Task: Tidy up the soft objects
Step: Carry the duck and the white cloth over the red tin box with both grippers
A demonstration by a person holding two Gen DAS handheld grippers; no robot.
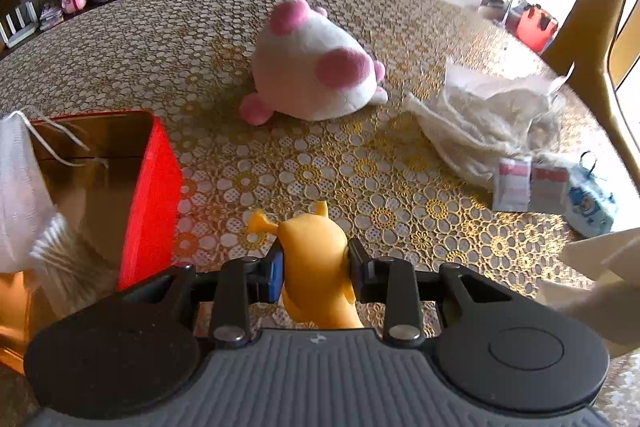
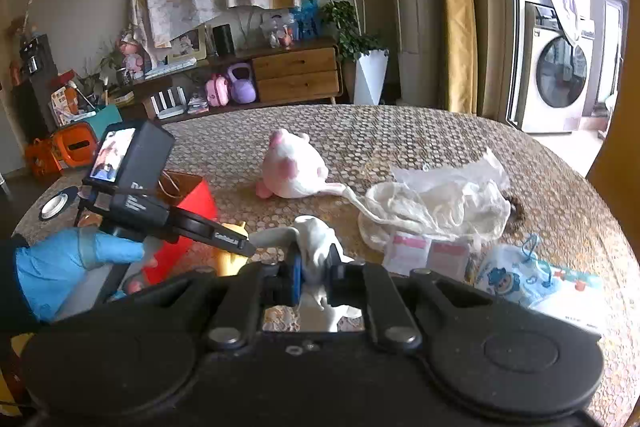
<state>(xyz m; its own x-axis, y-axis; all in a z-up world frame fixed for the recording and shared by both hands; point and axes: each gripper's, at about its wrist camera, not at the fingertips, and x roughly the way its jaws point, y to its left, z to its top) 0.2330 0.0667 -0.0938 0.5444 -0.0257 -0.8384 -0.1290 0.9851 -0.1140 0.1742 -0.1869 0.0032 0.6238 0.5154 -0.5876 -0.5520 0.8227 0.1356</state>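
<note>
Two soft items held over the flowered table (image 1: 360, 155).
A yellow toy (image 1: 316, 259) was pinched in the left gripper (image 1: 316, 267); white cloth (image 2: 316, 247) was clamped in the nearly closed right gripper (image 2: 316, 275), red box (image 1: 150, 195) near left.

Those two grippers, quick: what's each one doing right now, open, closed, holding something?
Left gripper: closed on a yellow soft toy.
Right gripper: closed on a white cloth.
</note>
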